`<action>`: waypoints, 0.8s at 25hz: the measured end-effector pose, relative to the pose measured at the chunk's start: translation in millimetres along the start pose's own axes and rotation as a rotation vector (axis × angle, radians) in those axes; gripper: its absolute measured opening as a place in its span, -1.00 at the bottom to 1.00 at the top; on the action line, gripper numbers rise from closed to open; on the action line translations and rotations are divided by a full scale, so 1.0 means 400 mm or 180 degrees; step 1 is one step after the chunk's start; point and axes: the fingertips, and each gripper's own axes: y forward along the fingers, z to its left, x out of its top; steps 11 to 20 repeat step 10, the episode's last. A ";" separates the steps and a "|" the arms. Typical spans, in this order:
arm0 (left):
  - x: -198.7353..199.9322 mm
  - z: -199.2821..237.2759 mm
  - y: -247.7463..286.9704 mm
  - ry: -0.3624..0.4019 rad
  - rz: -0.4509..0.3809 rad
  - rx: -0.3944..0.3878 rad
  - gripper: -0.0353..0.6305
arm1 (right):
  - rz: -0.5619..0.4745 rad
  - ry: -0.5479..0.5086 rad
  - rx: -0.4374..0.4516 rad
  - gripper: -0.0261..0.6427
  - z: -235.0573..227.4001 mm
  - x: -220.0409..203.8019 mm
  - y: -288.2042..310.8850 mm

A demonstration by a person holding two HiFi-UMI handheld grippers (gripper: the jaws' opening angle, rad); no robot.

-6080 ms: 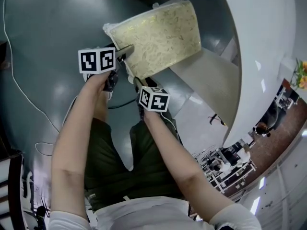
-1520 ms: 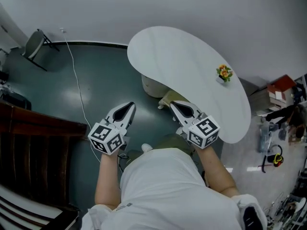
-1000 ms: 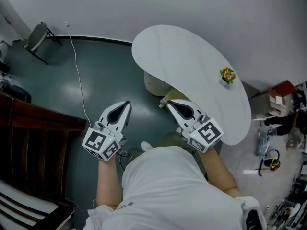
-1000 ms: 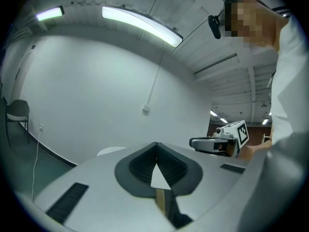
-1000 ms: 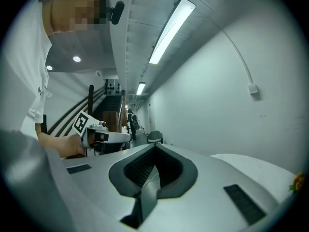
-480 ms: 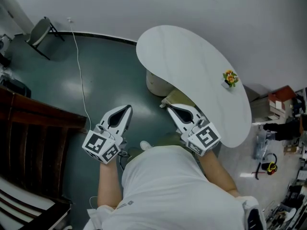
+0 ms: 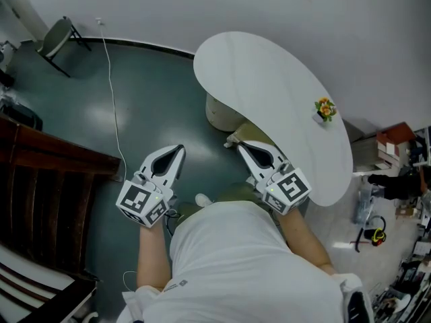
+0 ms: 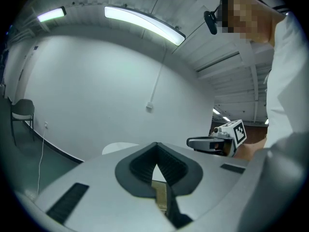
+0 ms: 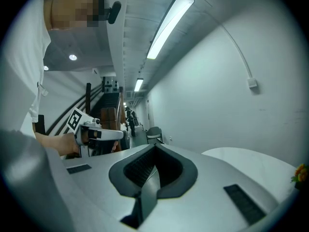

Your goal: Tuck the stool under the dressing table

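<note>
The white kidney-shaped dressing table [image 7: 269,93] stands by the wall. Under its near edge, only a strip of the stool's yellowish cushion [image 7: 246,133] shows. My left gripper [image 7: 178,149] is shut and empty over the dark floor, left of the stool. My right gripper [image 7: 239,147] is shut too, its tip just in front of the cushion strip, though I cannot tell if it touches. In the left gripper view the shut left gripper [image 8: 155,146] points toward the table top [image 8: 118,148]. The right gripper view shows the shut right gripper [image 9: 154,149] and the table top [image 9: 251,164].
A small pot of flowers [image 7: 324,108] sits on the table's right end. A cream round pedestal [image 7: 218,115] stands under the table. A folding chair [image 7: 57,40] and a white cable [image 7: 111,113] are at the back left, dark wooden stairs [image 7: 40,200] at left, clutter [image 7: 394,147] at right.
Six seconds ago both grippers were low at the stool's cushion beside the table. Now they are raised and empty, and the stool is mostly under the top. Little has changed over the last second.
</note>
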 end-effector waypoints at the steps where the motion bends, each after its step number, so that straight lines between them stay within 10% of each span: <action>1: -0.002 -0.001 -0.001 -0.0005 -0.0005 -0.0003 -0.91 | 0.0004 0.0012 -0.0012 -0.90 -0.002 -0.004 -0.002; 20: -0.028 0.001 -0.005 -0.0013 0.0047 0.0024 -0.90 | 0.0073 0.0052 -0.0086 -0.90 -0.007 -0.029 -0.013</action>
